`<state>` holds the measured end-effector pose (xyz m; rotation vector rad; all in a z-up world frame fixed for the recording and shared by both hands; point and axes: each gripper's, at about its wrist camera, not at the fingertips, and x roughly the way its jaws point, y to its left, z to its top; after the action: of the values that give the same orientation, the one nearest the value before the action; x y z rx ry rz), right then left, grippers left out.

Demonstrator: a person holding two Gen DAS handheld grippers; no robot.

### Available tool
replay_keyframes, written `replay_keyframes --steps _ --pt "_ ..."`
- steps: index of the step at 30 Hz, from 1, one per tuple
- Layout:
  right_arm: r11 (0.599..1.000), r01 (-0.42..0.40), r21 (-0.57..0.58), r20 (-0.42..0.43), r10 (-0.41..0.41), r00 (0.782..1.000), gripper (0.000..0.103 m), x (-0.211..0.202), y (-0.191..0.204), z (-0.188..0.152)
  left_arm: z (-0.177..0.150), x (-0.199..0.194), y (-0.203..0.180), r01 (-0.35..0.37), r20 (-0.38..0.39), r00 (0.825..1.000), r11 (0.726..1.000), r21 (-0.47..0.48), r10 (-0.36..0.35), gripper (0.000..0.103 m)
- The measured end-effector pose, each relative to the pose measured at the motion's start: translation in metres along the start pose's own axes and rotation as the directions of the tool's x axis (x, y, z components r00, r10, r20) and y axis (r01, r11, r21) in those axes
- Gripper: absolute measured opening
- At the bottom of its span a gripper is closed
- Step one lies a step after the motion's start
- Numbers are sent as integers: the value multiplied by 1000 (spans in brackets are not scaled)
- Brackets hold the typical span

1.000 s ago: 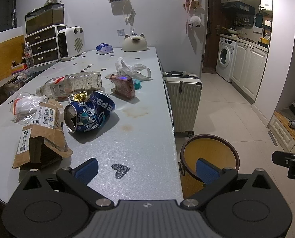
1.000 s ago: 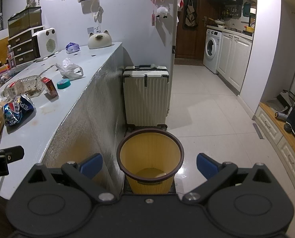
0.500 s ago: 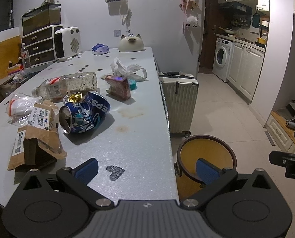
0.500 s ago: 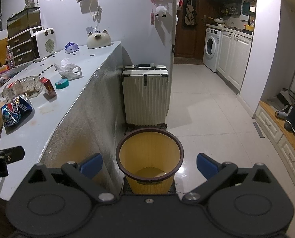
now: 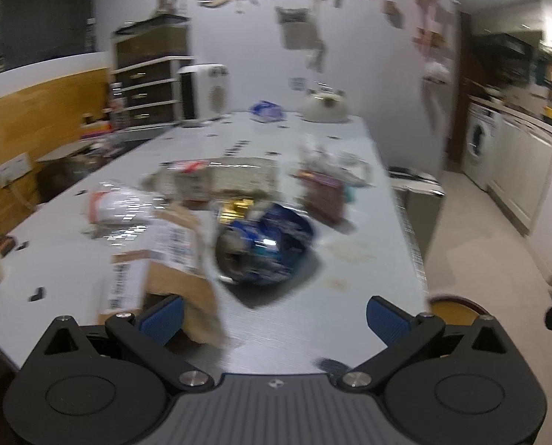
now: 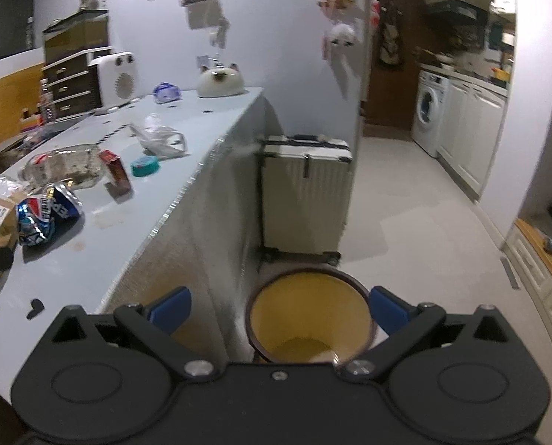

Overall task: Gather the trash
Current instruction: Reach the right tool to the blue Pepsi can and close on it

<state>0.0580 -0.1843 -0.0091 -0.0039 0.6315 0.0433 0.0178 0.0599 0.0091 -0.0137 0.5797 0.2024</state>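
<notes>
The left hand-held gripper (image 5: 274,317) hangs low over the near edge of the counter (image 5: 350,193), its blue pads spread wide with nothing between them. Just ahead of it lies a crushed blue can (image 5: 264,246) on its side, its open mouth toward the camera. A torn brown cardboard package (image 5: 164,259) with white labels sits touching the can's left side, close to the left fingertip (image 5: 162,317). Behind these lie what looks like a clear plastic bottle (image 5: 216,178), though blur makes it hard to be sure, and a small red carton (image 5: 324,194).

The right hand-held gripper (image 6: 279,309) is also wide and holds nothing. It hovers above the yellow trash bin (image 6: 311,315), which stands on the floor beside the counter, just before a white suitcase (image 6: 305,193).
</notes>
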Motion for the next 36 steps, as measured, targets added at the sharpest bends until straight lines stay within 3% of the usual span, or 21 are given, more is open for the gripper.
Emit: replay_keyframes --steps 8,14,20,25,28,30,34,35,36 --pt "989 -111 -100 55 117 992 103 25 44 27 3 0 55 -112 16 993 991 -77 114 103" --pt "961 -242 -133 120 258 959 103 45 84 51 -2 -3 87 -151 36 987 980 -130 157 103" --pt "882 -454 -126 178 470 864 103 74 120 74 -10 -12 96 -152 84 984 984 -91 160 103" --pt "862 -488 -135 125 504 855 103 107 158 92 -14 -4 107 -73 13 997 989 -129 76 103" --pt "842 -522 -134 30 530 847 102 128 175 94 -17 -7 112 -36 29 999 986 -163 42 103" --pt "825 -550 -131 -9 554 833 83 136 183 91 -16 -9 115 -5 45 999 980 -198 14 103" --pt "781 -613 -118 -66 610 790 60 140 183 80 -9 -8 111 20 79 997 974 -225 -2 100" --pt "776 -619 -121 -70 615 785 48 140 182 76 -8 -7 107 37 89 996 974 -225 -17 96" --pt "774 -622 -118 -75 618 783 45 139 180 73 -6 -5 103 57 92 995 974 -221 -37 94"
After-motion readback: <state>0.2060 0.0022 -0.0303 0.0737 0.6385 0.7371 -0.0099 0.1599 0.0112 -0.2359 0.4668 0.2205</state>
